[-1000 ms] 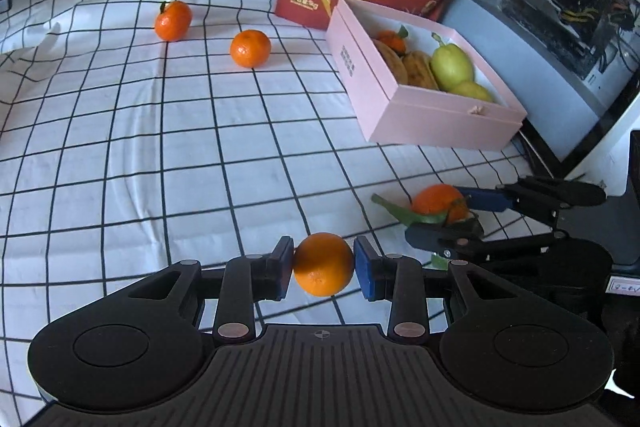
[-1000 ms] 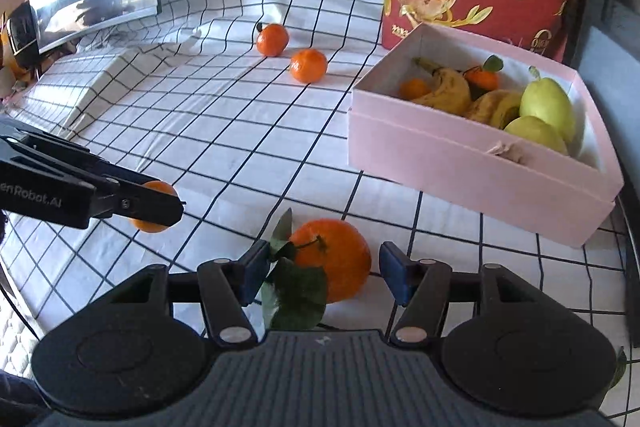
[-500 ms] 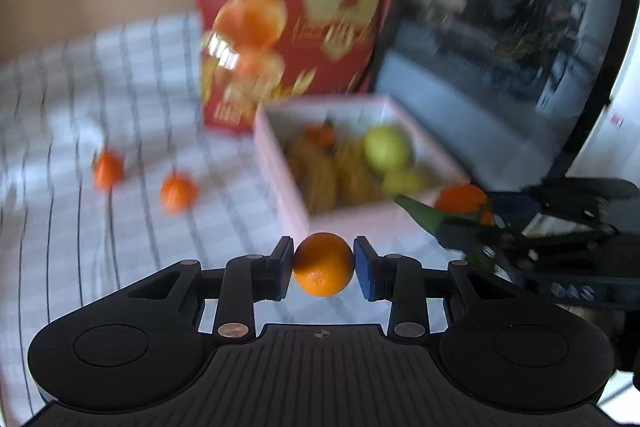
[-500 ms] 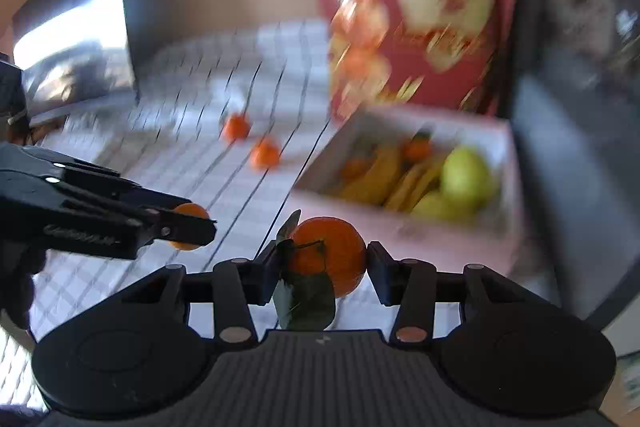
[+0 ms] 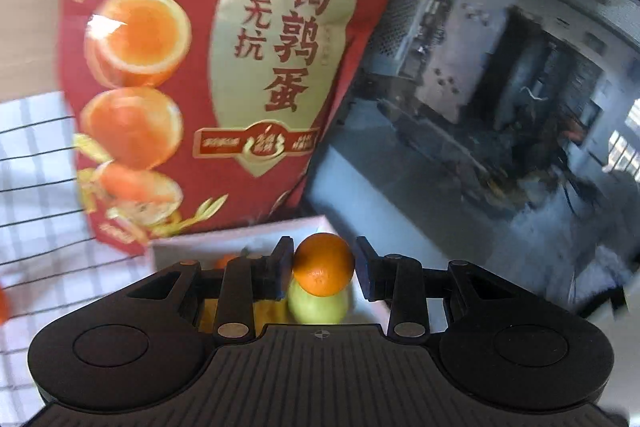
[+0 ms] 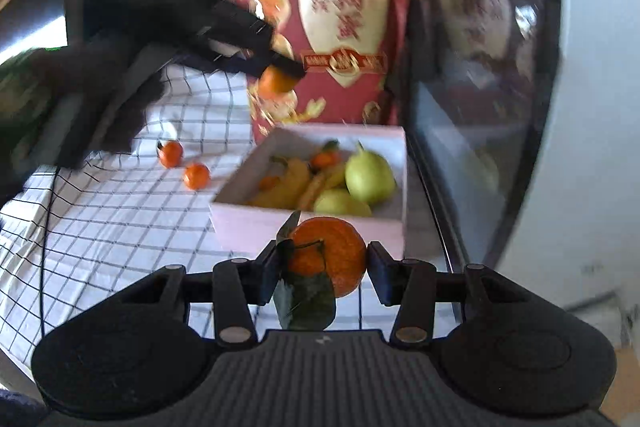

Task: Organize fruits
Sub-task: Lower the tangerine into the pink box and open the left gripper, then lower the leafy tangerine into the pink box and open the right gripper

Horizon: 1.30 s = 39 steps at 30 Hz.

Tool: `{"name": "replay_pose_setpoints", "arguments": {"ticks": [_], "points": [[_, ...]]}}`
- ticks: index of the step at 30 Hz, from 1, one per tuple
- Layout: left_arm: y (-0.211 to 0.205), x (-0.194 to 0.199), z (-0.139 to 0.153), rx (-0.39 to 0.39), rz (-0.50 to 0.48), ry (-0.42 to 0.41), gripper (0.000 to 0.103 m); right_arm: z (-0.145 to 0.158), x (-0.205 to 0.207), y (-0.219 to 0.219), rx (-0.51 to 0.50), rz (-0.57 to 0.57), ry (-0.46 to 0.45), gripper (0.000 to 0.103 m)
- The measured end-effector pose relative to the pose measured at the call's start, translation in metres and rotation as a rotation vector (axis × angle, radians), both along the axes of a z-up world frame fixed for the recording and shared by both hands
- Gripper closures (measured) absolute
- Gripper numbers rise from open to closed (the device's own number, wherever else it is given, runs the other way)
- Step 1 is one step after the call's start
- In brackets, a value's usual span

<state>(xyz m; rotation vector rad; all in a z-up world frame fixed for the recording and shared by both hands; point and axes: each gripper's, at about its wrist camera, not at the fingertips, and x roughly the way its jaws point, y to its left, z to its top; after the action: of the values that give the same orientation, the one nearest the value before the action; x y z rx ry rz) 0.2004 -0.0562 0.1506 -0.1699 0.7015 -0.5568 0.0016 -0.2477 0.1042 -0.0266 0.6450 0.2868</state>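
Note:
My left gripper (image 5: 323, 270) is shut on a small orange (image 5: 323, 270) and holds it high above the pink box (image 5: 240, 237), right over a green pear (image 5: 318, 305). It also shows in the right wrist view (image 6: 280, 77), above the box. My right gripper (image 6: 325, 267) is shut on a leafy orange (image 6: 330, 255), raised just in front of the pink box (image 6: 308, 227). The box holds two pears (image 6: 368, 177), bananas (image 6: 288, 187) and small oranges.
Two loose small oranges (image 6: 184, 165) lie on the checked cloth (image 6: 120, 211) left of the box. A red snack bag (image 5: 216, 67) stands behind the box. A dark glass-sided computer case (image 5: 500, 107) is to the right.
Both grippers have risen off the cloth with their oranges and moved toward the box. The left one now hangs over the box.

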Motion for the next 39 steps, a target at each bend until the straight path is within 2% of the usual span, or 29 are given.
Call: {"name": "replay_pose_setpoints", "arguments": {"ticks": [3,6,10,18,22,26,29,32,36,39], "points": [[-0.014,0.032,-0.013,-0.038,0.011,0.022,0.065,-0.007,-0.006,-0.005,0.001,-0.042,0.026,0.057],[-0.019,0.047,-0.024,-0.099,0.005,0.045,0.065,-0.007,-0.014,-0.007,-0.007,-0.071,0.03,0.057],[-0.012,0.038,-0.031,-0.077,-0.004,0.019,0.065,-0.007,-0.019,-0.01,-0.012,-0.099,0.038,0.057],[0.038,-0.047,-0.049,-0.025,0.013,-0.024,0.065,-0.002,0.005,-0.002,-0.023,-0.063,0.055,0.057],[0.067,-0.093,-0.064,-0.007,0.035,0.015,0.065,0.009,0.037,0.008,-0.057,-0.043,0.016,0.057],[0.099,-0.135,-0.084,-0.015,0.105,0.09,0.065,0.013,0.082,0.017,-0.076,-0.069,0.006,0.057],[0.117,-0.152,-0.098,-0.045,0.171,0.148,0.065,0.008,0.111,0.025,-0.051,-0.062,0.024,0.057],[0.133,-0.164,-0.107,-0.042,0.229,0.18,0.065,0.004,0.129,0.039,-0.004,-0.007,0.062,0.057],[0.15,-0.175,-0.11,-0.043,0.284,0.192,0.065,-0.009,0.144,0.07,0.067,0.103,0.155,0.057],[0.158,-0.181,-0.109,-0.044,0.308,0.191,0.065,-0.023,0.147,0.088,0.047,0.12,0.197,0.057]]}}
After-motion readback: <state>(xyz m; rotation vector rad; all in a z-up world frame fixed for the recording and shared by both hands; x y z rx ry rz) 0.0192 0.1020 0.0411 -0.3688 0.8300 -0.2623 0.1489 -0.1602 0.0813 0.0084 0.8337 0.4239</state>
